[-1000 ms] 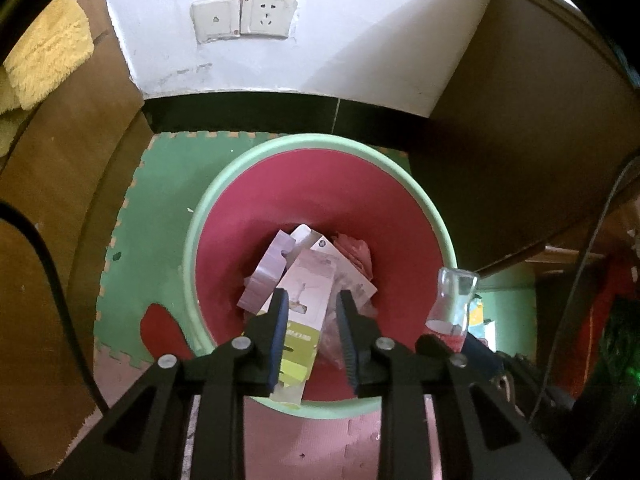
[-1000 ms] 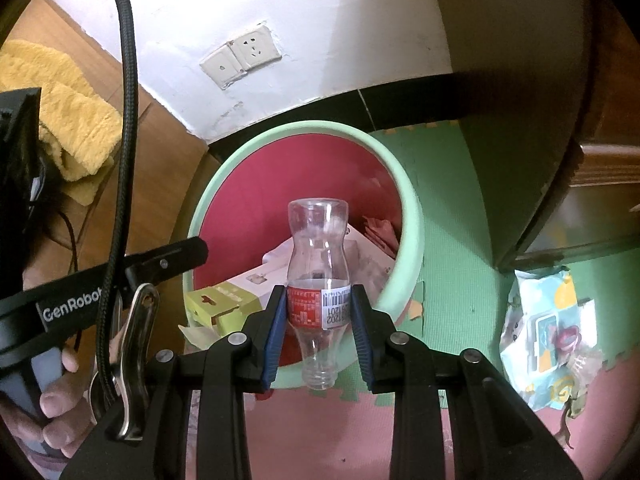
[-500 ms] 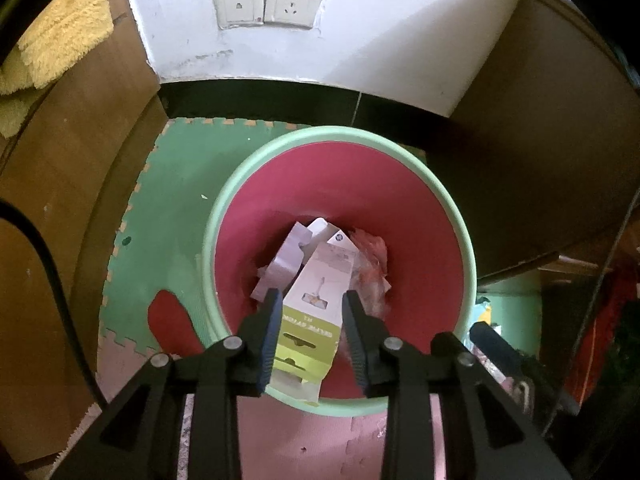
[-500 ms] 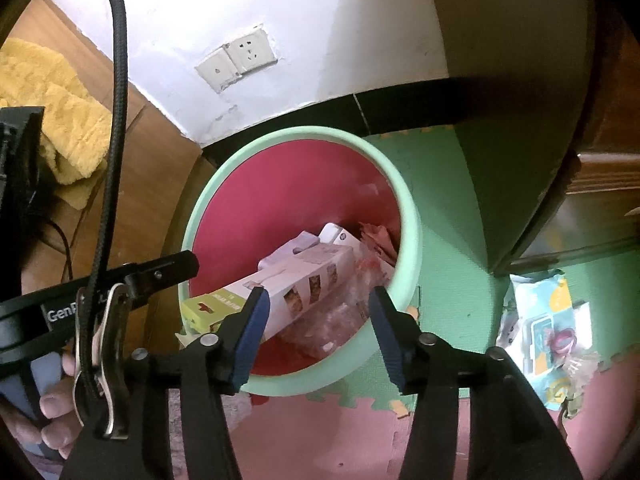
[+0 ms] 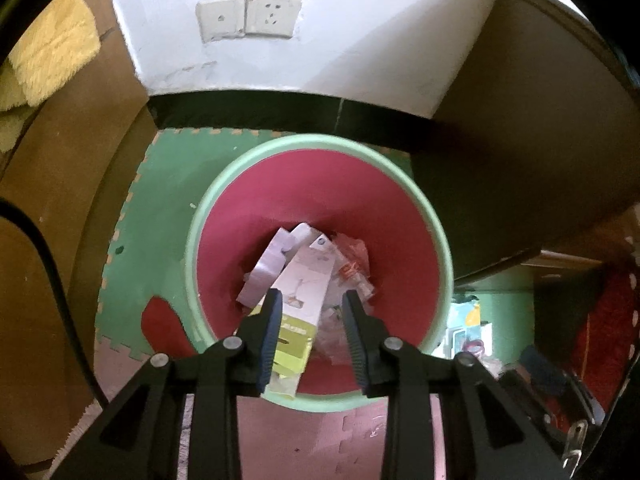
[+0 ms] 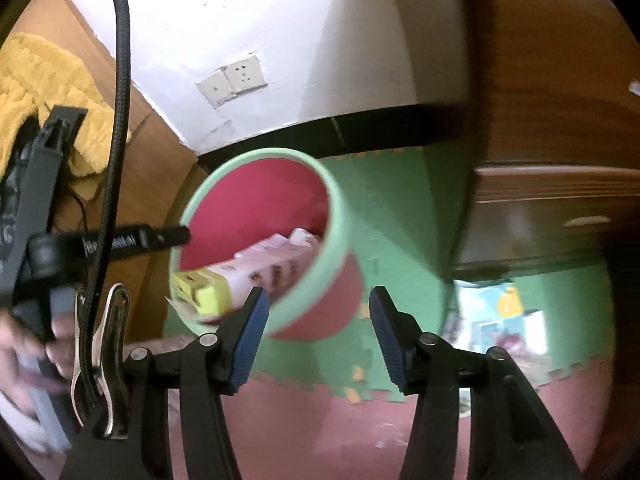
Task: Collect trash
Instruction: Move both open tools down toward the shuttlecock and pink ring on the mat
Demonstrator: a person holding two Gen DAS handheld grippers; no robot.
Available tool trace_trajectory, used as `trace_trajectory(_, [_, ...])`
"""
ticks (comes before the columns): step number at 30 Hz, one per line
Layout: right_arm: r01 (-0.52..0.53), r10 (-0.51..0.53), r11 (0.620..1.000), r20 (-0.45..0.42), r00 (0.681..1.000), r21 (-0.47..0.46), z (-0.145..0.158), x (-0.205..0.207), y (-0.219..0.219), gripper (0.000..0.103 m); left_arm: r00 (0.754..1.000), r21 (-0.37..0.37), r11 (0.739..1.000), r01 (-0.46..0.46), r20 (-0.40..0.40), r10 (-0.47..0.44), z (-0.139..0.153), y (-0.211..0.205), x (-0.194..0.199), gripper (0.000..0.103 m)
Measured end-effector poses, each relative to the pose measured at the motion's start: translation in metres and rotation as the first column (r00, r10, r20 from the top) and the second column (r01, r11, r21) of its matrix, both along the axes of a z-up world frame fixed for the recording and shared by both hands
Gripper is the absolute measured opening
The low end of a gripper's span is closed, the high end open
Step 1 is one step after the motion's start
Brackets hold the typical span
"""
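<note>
Here both grippers hang over the bin (image 5: 320, 144), jaws apart.
Left gripper (image 5: 313, 320) and right gripper (image 6: 318, 328) grip nothing; the box (image 5: 304, 280) leans inside.

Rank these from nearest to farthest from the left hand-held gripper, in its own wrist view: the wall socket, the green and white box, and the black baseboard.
From the left hand-held gripper:
1. Green and white box, between the fingers, leaning out of the bin.
2. Black baseboard, beyond the bin, at the foot of the wall.
3. Wall socket, high on the white wall.
</note>
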State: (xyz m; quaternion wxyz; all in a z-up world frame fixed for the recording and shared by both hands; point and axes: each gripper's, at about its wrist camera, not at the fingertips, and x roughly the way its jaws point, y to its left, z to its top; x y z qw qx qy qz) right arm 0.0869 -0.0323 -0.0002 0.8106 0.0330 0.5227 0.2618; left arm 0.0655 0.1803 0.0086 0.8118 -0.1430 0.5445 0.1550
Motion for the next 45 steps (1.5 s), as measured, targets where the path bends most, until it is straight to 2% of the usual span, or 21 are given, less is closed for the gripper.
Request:
trace_trajectory(7, [0.056, -0.055, 0.993, 0.011, 0.998, -0.104, 0.001, -0.014, -0.063, 0.053, 0.995, 0.015, 0.996, 0.093, 0.042, -0.094, 0.016, -0.037, 0.001, 0.032])
trace_trajectory(14, [0.158, -0.161, 0.982, -0.018, 0.987, -0.107, -0.012, -0.021, -0.108, 0.053, 0.974, 0.044, 0.975, 0.216, 0.062, -0.219, 0.022, -0.085, 0.004, 0.032])
trace_trajectory(20, [0.197, -0.216, 0.961, -0.085, 0.973, -0.196, -0.048, -0.011, -0.133, 0.053, 0.949, 0.047, 0.951, 0.306, 0.069, -0.309, 0.018, -0.127, 0.012, 0.032])
trace_trajectory(25, [0.242, -0.275, 0.948, -0.151, 0.950, -0.207, -0.082, -0.004, -0.156, 0.053, 0.925, 0.047, 0.927, 0.372, 0.062, -0.375, 0.011, -0.157, 0.018, 0.032])
trace_trajectory(32, [0.297, -0.348, 0.929, -0.246, 0.905, -0.222, -0.126, 0.002, -0.180, 0.053, 0.902, 0.031, 0.901, 0.432, -0.009, -0.432, -0.015, -0.189, 0.025, 0.032])
trace_trajectory(38, [0.367, -0.433, 0.898, -0.336, 0.836, -0.244, -0.167, 0.008, -0.205, 0.053, 0.874, 0.041, 0.874, 0.484, -0.061, -0.482, -0.038, -0.216, 0.029, 0.032])
trace_trajectory(43, [0.395, -0.470, 0.881, -0.395, 0.789, -0.259, -0.199, 0.015, -0.217, 0.053, 0.865, 0.005, 0.868, 0.496, -0.086, -0.494, -0.058, -0.229, 0.031, 0.032])
trace_trajectory(45, [0.408, -0.477, 0.878, -0.424, 0.770, -0.248, -0.209, 0.017, -0.220, 0.053, 0.854, 0.000, 0.859, 0.512, -0.115, -0.508, -0.071, -0.234, 0.032, 0.032])
